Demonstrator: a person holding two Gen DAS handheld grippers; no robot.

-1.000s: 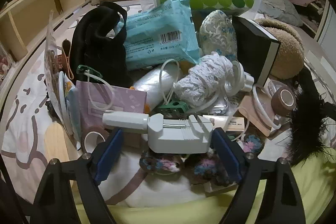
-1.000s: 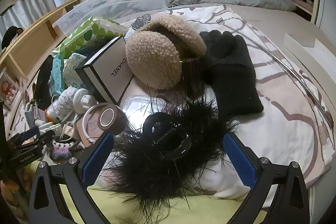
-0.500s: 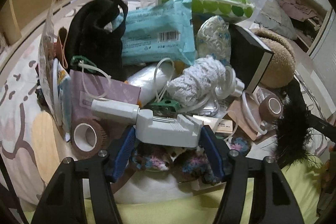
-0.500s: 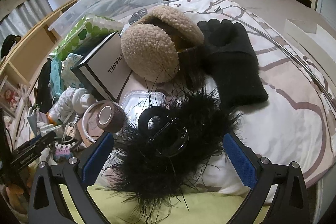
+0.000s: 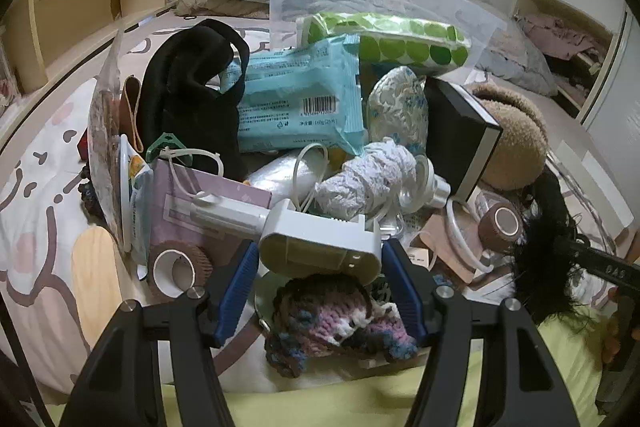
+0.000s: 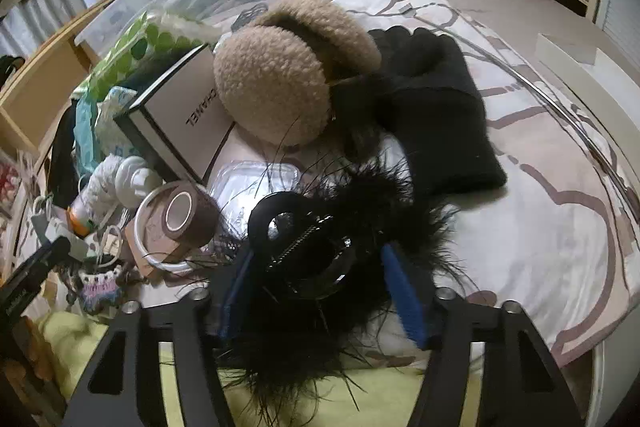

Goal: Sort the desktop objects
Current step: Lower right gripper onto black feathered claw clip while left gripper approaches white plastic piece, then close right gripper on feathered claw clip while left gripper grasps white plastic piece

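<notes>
A smooth, matt white plastic tool (image 5: 316, 247) is seen between ribbed blue pads (image 5: 236, 287) that look rubbery, set on matt black claw arms with bright metal screws (image 5: 196, 291). A rough, multicoloured crocheted piece (image 5: 336, 319) is seen near it. A crinkled, glossy teal film packet (image 5: 296, 99) and a soft black cloth bag (image 5: 188, 95) lie farther off. Pale, matt wood is shown by the shelf (image 5: 80, 3) at far left. In the right wrist view, a glossy black plastic hair clip (image 6: 304, 247) is bedded in wispy black feather trim (image 6: 360, 227). Nubbly beige fleece covers the earmuffs (image 6: 272, 83); a matt black knit glove (image 6: 432, 107) lies on smooth printed bed cloth (image 6: 540, 227).
</notes>
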